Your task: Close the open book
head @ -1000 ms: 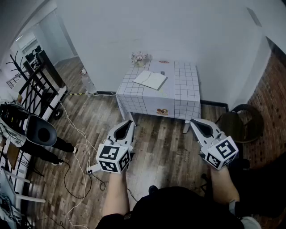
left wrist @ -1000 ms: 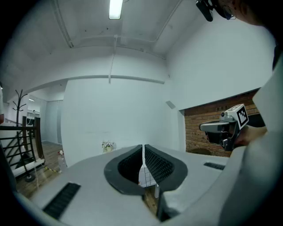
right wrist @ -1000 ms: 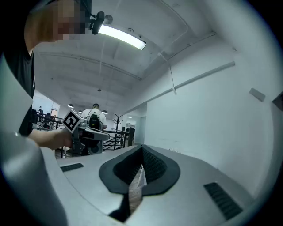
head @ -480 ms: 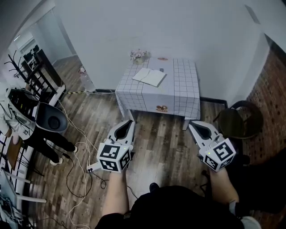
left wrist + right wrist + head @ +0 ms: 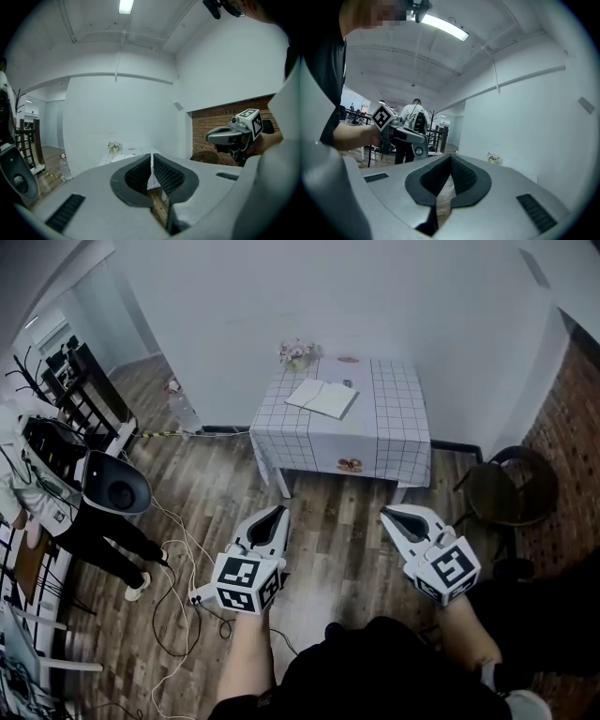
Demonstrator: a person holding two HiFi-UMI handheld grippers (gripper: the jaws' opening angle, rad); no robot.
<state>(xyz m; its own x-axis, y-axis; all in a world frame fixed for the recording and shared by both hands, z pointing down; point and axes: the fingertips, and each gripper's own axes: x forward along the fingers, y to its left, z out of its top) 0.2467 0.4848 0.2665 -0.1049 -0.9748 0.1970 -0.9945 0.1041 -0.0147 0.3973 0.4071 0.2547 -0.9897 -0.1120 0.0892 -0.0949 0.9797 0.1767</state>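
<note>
The open book (image 5: pixel 322 397) lies flat, white pages up, on the far left part of a small table with a checked cloth (image 5: pixel 384 432) against the white wall. Both grippers hang over the wooden floor, well short of the table, with nothing in them. My left gripper (image 5: pixel 278 512) is shut, its ribbed pads (image 5: pixel 163 172) together, pointing at the table (image 5: pixel 136 152). My right gripper (image 5: pixel 384 513) is also shut, its jaw tips (image 5: pixel 450 157) meeting. The left gripper view catches the right gripper (image 5: pixel 232 136) off to the side, and the right gripper view shows the left one (image 5: pixel 401 133).
A small pot of flowers (image 5: pixel 296 353) stands at the table's back left corner. A dark round chair (image 5: pixel 504 488) sits right of the table. At the left, a person (image 5: pixel 89 521) stands by black racks (image 5: pixel 80 404), with white cables (image 5: pixel 183 549) trailing across the floor.
Both grippers have come lower and closer in the head view, the right one also swinging inward. The person at the left has shifted. Both grippers stay shut.
</note>
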